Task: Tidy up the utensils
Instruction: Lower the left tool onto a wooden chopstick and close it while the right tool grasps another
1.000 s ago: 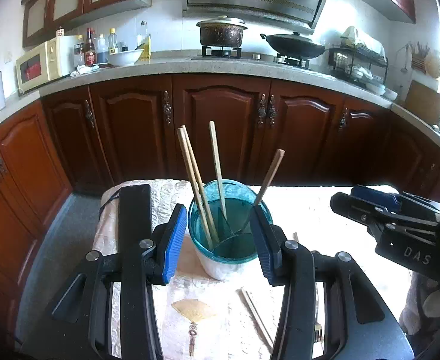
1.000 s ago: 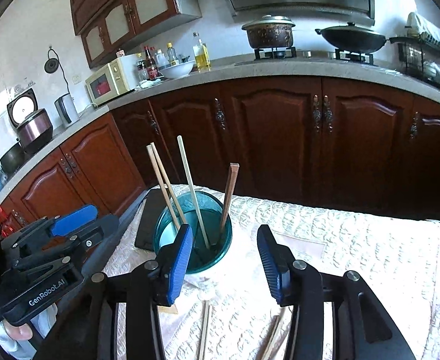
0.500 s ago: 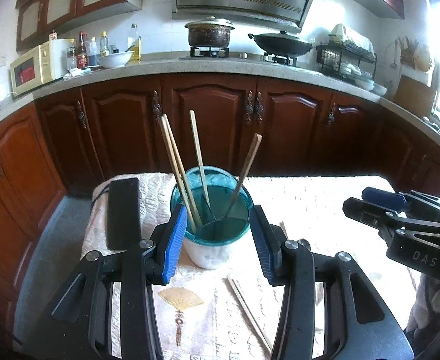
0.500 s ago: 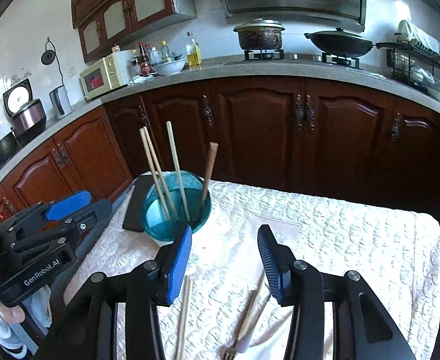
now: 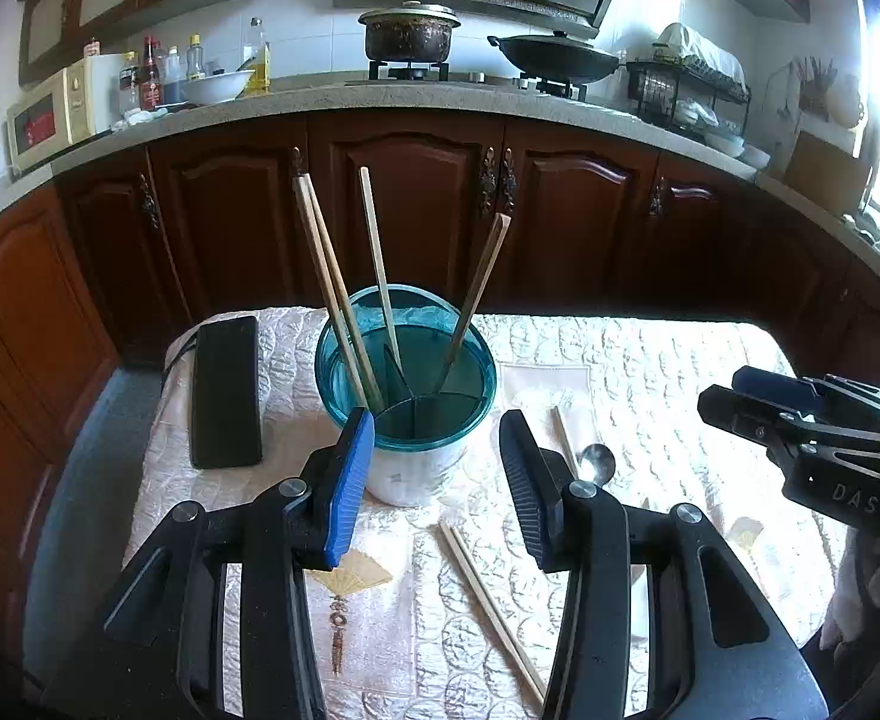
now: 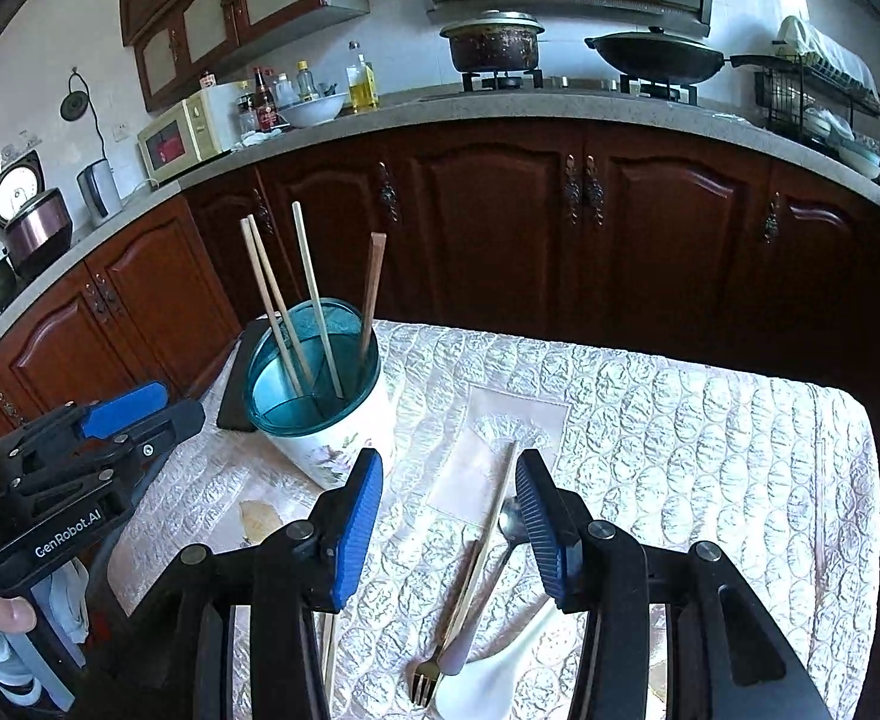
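A white utensil holder (image 5: 413, 471) with a teal rim stands on the table with several chopsticks (image 5: 332, 276) upright in it. My left gripper (image 5: 437, 480) is open just short of the holder, touching nothing. In the right wrist view the holder (image 6: 344, 444) is ahead to the left. My right gripper (image 6: 448, 525) is open above loose utensils: a pair of chopsticks (image 6: 490, 528), a metal spoon (image 6: 508, 525), a fork (image 6: 431, 669) and a white ceramic spoon (image 6: 487, 681). Another loose pair of chopsticks (image 5: 487, 594) lies near the left gripper.
A flat black device (image 5: 227, 390) lies left of the holder on the white quilted cloth (image 6: 679, 450). Dark wooden cabinets (image 5: 416, 210) and a counter with a stove run behind the table. Each gripper shows in the other's view, the right gripper (image 5: 799, 426) and the left gripper (image 6: 80, 456).
Both grippers have drawn back from the holder, which now sits farther off in each view. The loose utensils on the cloth have come into sight. Both stay open.
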`<action>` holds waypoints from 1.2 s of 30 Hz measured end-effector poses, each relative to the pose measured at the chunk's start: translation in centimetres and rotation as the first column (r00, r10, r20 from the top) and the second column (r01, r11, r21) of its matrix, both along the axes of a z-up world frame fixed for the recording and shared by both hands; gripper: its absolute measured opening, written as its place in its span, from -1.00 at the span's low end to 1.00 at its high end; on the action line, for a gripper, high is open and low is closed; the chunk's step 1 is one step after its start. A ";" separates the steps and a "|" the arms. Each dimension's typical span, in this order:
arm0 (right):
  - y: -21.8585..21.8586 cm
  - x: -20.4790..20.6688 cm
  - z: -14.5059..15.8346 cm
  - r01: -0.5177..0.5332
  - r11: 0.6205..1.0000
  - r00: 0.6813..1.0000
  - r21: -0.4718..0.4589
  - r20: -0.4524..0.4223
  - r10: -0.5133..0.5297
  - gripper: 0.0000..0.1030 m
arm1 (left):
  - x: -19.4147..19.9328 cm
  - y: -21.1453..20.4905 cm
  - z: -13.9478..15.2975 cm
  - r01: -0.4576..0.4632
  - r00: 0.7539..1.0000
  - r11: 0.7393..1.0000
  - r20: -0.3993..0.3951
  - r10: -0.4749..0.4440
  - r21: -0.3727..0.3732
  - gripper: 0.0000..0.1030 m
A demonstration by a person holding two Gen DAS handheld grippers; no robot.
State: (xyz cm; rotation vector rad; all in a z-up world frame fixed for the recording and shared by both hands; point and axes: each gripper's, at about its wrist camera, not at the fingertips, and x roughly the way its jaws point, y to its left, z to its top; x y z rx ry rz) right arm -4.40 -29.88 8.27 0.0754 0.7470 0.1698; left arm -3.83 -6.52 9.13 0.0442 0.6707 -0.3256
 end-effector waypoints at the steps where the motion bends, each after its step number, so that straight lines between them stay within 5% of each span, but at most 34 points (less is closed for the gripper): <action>1: 0.1 0.0 0.0 0.000 1.000 1.000 0.002 -0.004 0.000 -0.15 | 0.0 0.0 -0.2 0.000 1.000 1.000 -0.003 0.000 0.001 -0.17; 11: 0.2 0.7 -1.7 -0.012 1.000 0.999 0.003 -0.050 0.012 -0.15 | 1.2 1.0 -3.1 0.050 0.992 0.999 -0.119 -0.052 -0.021 -0.17; 20: 0.0 1.2 -3.9 -0.010 1.000 0.994 0.023 -0.105 0.013 -0.14 | 3.2 0.2 -11.2 0.106 0.912 0.992 -0.390 -0.125 -0.071 -0.48; 28: -0.7 1.7 -5.1 0.002 1.000 0.991 0.031 -0.137 0.002 -0.15 | 5.0 -1.9 -15.4 0.091 0.883 0.996 -0.462 -0.085 -0.010 -0.65; 36: -1.0 2.6 -6.1 0.003 0.999 0.987 0.044 -0.160 0.004 -0.14 | 5.9 -1.5 -15.8 0.074 0.882 0.997 -0.465 -0.072 -0.013 -0.65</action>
